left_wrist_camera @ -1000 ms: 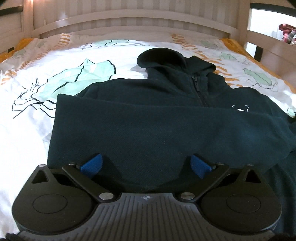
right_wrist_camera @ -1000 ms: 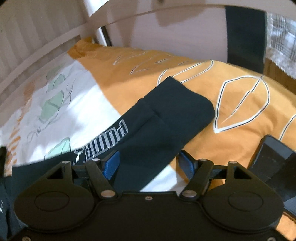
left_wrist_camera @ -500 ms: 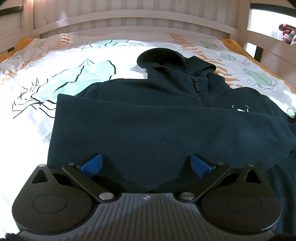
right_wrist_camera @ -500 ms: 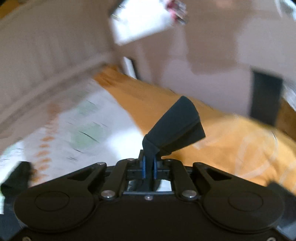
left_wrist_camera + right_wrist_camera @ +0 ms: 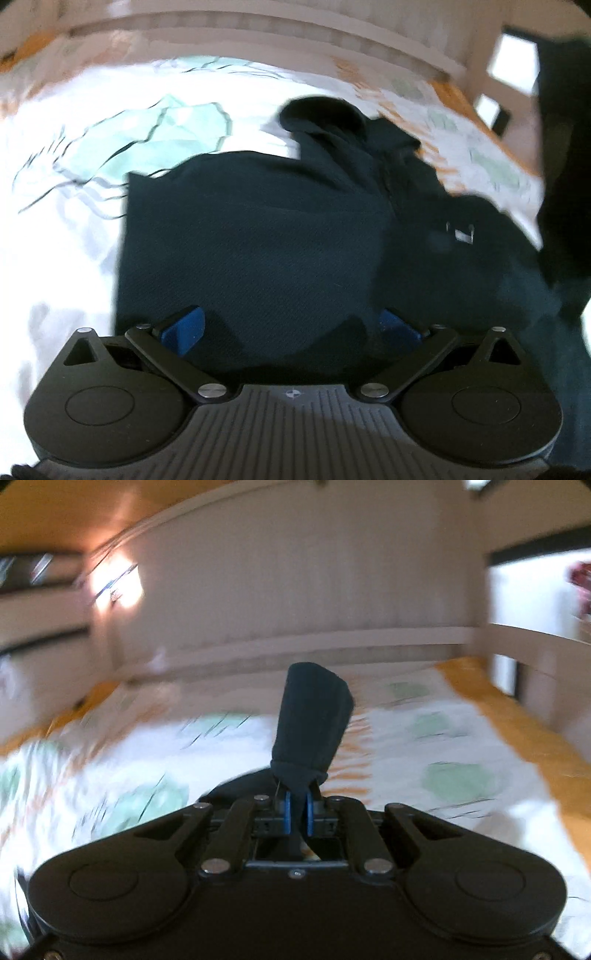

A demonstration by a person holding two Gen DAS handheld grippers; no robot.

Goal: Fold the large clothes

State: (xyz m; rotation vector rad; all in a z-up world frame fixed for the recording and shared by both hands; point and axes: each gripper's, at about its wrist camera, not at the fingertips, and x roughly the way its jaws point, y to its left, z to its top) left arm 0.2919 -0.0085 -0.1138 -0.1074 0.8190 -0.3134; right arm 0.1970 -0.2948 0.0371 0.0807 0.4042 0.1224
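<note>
In the left wrist view, the dark hoodie (image 5: 258, 236) lies spread on the bed (image 5: 66, 229), one sleeve already folded across its chest; the left hand-held gripper (image 5: 291, 328) hangs over its lower part, blue fingers spread apart, probably ready to steady the body. Motion blur smears the right edge. In the right wrist view, the right hand-held gripper (image 5: 297, 814) is clamped on the sleeve cuff (image 5: 312, 720), lifted clear to fold inward; the hoodie's body is mostly hidden below.

No legible text in either view. Dark hoodie (image 5: 258, 236) carries a small white chest mark (image 5: 461, 233), blurred, unreadable. Left gripper (image 5: 291, 326) body bears a tiny round emblem (image 5: 291, 394), no letters discernible.
</note>
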